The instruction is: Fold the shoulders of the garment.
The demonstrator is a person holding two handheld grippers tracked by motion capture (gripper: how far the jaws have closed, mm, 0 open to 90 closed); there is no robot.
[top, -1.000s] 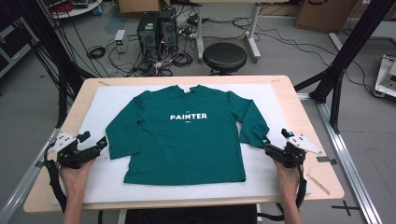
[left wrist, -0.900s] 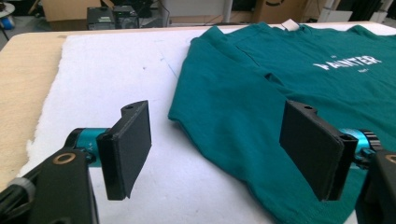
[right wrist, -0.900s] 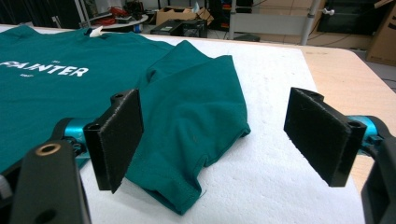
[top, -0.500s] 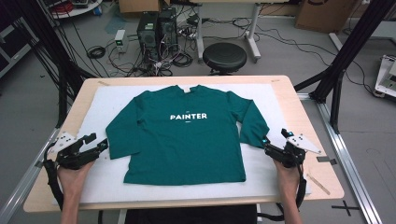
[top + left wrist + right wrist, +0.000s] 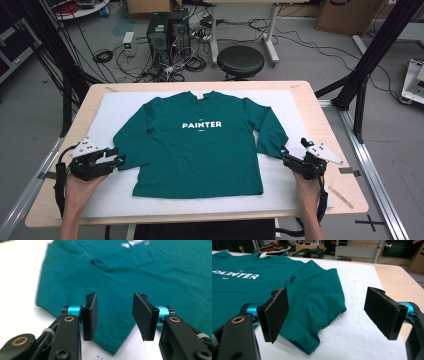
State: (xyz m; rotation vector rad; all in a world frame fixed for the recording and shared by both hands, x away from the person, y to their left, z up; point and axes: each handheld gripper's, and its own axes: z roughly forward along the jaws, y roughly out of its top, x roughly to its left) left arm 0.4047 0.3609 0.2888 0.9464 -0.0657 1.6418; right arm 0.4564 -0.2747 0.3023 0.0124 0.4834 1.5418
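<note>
The left gripper (image 5: 113, 315), jaws just narrowing, is hovering over the sweatshirt's (image 5: 200, 145) left cuff, hiding its edge; the right gripper (image 5: 337, 315) is gaping wide.

Green "PAINTER" shirt (image 5: 200, 145) flat, face-up

The shirt (image 5: 200, 145) lies flat on the pad (image 5: 300, 195) (covering the table (image 5: 320, 107)), a gripper beside each cuff.
</note>
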